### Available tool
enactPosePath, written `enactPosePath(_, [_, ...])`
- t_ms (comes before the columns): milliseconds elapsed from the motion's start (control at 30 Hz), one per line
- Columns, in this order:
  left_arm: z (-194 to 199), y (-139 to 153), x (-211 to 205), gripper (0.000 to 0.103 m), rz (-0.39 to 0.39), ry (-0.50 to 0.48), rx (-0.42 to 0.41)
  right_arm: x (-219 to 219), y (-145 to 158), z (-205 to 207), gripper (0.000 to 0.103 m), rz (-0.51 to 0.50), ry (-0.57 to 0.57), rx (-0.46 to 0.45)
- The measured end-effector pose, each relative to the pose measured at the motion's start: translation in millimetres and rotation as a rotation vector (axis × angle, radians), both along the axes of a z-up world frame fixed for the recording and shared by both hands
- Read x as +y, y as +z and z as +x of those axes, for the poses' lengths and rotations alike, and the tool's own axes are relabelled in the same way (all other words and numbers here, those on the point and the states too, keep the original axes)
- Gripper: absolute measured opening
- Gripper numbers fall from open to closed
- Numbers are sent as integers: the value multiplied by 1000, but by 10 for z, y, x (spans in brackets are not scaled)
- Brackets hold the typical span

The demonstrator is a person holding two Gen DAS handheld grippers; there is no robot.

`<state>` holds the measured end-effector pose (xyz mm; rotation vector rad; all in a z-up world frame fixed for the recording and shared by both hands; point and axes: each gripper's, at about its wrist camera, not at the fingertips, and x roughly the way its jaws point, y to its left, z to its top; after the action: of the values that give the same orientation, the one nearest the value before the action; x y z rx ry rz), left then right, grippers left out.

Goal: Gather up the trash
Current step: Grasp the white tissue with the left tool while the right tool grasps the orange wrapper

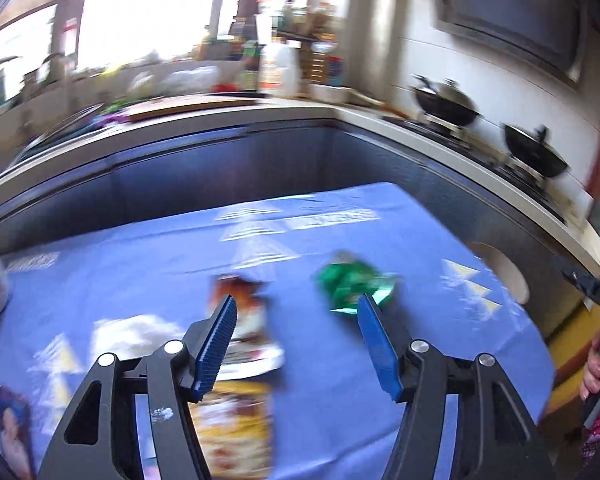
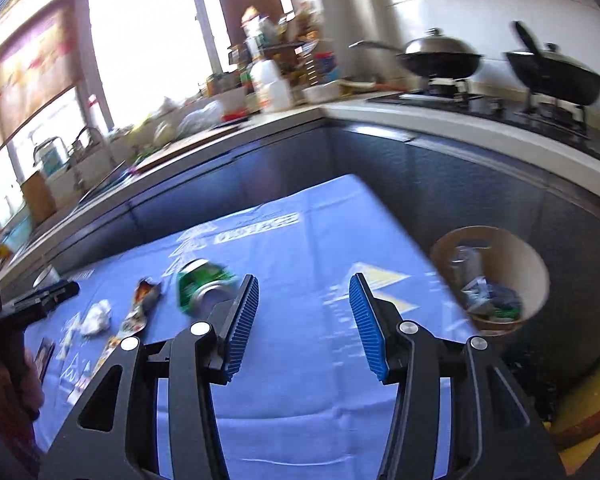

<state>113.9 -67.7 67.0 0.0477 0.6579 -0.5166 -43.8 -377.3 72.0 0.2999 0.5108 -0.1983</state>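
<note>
Crushed green can (image 2: 204, 286) lies dented on the blue cloth (image 2: 308, 368), at ten o'clock of the right gripper (image 2: 304, 320); both it and the left gripper (image 1: 296, 340) gape wide, holding nothing.

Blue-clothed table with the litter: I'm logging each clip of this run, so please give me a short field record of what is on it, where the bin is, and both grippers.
surface: blue printed tablecloth
trash on cloth: crushed green drink can; crumpled white paper ball; torn orange snack wrapper; yellow printed packet
bin: round tan bin off the table's right edge, already holding litter
left gripper: open, empty, above the cloth
right gripper: open, empty
image quality: motion-blurred
</note>
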Motion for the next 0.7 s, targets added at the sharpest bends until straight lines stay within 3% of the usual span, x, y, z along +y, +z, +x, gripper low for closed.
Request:
enactPosePath(133, [37, -124, 766, 63, 41, 148, -1, 505, -152, 364, 48, 10, 141, 47])
enactPosePath(300, [61, -384, 1333, 63, 36, 259, 73, 1051, -408, 784, 45, 75, 323, 128])
enactPosePath(500, [176, -626, 1436, 63, 21, 265, 141, 1519, -705, 1372, 40, 141, 452, 218])
enactPosePath(600, [368, -703, 1407, 65, 9, 229, 173, 1638, -832, 1667, 40, 172, 462, 248])
enactPosePath(700, [539, -745, 1472, 64, -4, 263, 210, 1730, -908, 1842, 37, 193, 453, 262])
